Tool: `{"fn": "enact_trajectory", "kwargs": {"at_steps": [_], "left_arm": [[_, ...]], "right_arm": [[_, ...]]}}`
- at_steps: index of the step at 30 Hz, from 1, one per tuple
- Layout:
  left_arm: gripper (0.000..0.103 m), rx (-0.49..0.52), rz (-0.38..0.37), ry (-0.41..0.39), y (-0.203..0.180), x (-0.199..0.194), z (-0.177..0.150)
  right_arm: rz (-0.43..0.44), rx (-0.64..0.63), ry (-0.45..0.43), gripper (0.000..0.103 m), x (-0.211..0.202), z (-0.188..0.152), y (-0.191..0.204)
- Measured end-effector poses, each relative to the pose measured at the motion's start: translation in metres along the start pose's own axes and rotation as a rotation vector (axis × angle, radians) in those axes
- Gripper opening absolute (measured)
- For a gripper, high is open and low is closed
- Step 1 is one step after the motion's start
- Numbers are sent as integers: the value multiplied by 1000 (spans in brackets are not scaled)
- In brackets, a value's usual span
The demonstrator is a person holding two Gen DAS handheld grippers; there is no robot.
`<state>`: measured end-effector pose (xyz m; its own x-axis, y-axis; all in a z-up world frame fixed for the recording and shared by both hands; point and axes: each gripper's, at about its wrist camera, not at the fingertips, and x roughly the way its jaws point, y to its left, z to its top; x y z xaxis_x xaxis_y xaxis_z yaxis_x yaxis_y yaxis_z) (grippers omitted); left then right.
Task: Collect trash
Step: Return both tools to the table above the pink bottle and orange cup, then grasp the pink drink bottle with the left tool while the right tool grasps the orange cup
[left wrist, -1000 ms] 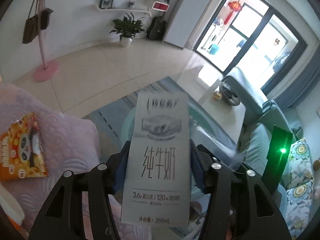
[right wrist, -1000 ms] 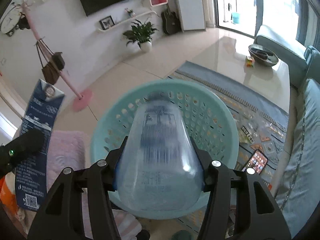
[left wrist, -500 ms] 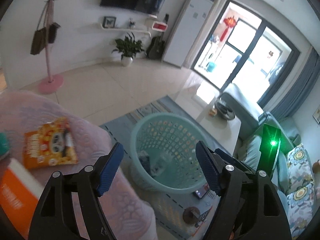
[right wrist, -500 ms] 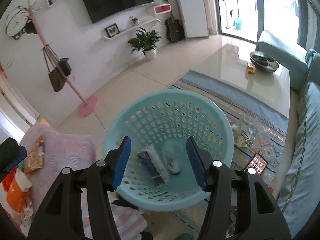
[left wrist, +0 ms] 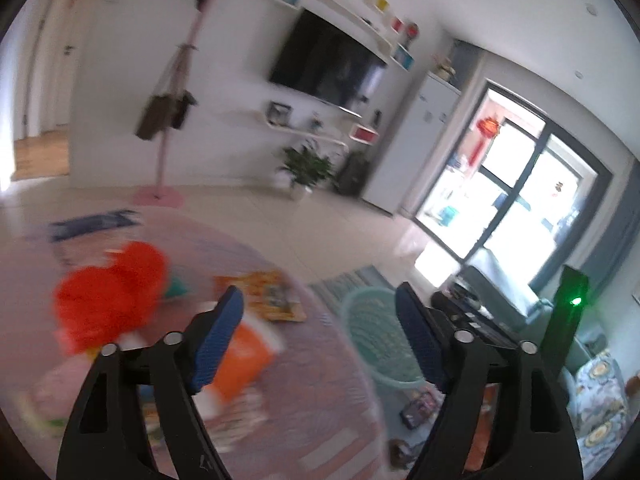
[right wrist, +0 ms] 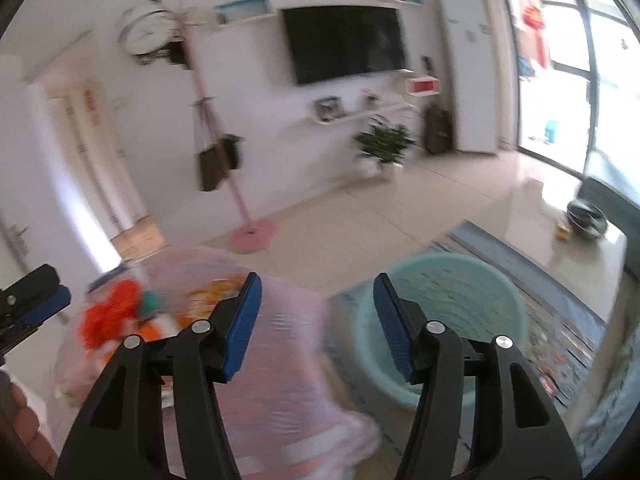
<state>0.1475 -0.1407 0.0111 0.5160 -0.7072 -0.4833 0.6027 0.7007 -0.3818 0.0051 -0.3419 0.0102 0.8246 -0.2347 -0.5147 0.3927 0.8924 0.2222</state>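
Observation:
Both views are blurred by motion. My left gripper (left wrist: pixel 320 332) is open and empty, above the pink-clothed table (left wrist: pixel 288 400). On the table lie a red-orange crumpled bag (left wrist: pixel 108 300), an orange-and-white carton (left wrist: pixel 244 356) and a yellow snack packet (left wrist: pixel 268 296). The teal basket (left wrist: pixel 376 344) stands on the floor right of the table. My right gripper (right wrist: pixel 318 320) is open and empty, above the table edge (right wrist: pixel 280 400), with the teal basket (right wrist: pixel 460 308) to its right. The red-orange bag (right wrist: pixel 112 312) lies at the left.
A patterned rug (right wrist: pixel 560 344) lies under the basket, with small items scattered on it. A glossy coffee table (right wrist: pixel 580 248) and a sofa (left wrist: pixel 592 384) stand at the right. A pink coat stand (right wrist: pixel 248 232) is behind the table. My left gripper shows at the left edge (right wrist: pixel 28 300).
Both grippers let go of the milk carton and the plastic cup into the basket, opened, and have swung left and up, away from the basket toward the table.

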Motion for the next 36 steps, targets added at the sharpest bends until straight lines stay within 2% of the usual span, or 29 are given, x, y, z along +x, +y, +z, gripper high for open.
{"fn": "enact_trajectory", "kwargs": {"at_steps": [4,9,12,14,18,21,24,26,29,30,33,36], "left_arm": [[82,18,141,-18,42,-33,-4],[85,2,268,73,110,-38,-16],[85,-34,271,143,145,-27,-26],[85,-75,228,201,164,-13,-27],[85,-113,195,284,182,7,-35],[85,-105,180,321,178,14,-43],[83,-80,212,369,169,19,-47],[80,-71,215,390,164,20,-50],[76,-54,197,406,155,16,-57],[76,-48,191,408,151,15,-61],[75,-33,199,416,143,15,-64],[74,-20,234,427,139,20,-70]], "right_arm": [[83,-86,7,65,4,-8,46],[164,-151,85,71,24,-25,90],[207,-162,144,72,38,-37,109],[229,-167,171,75,43,-46,119],[269,-220,226,76,50,-67,149],[243,-270,247,76,57,-78,163],[218,-273,270,76,61,-84,155],[233,-249,275,75,60,-82,142],[211,-240,276,62,56,-78,125],[201,-237,277,61,55,-76,116],[149,-220,267,61,50,-71,90],[133,-194,259,61,44,-64,69]]}}
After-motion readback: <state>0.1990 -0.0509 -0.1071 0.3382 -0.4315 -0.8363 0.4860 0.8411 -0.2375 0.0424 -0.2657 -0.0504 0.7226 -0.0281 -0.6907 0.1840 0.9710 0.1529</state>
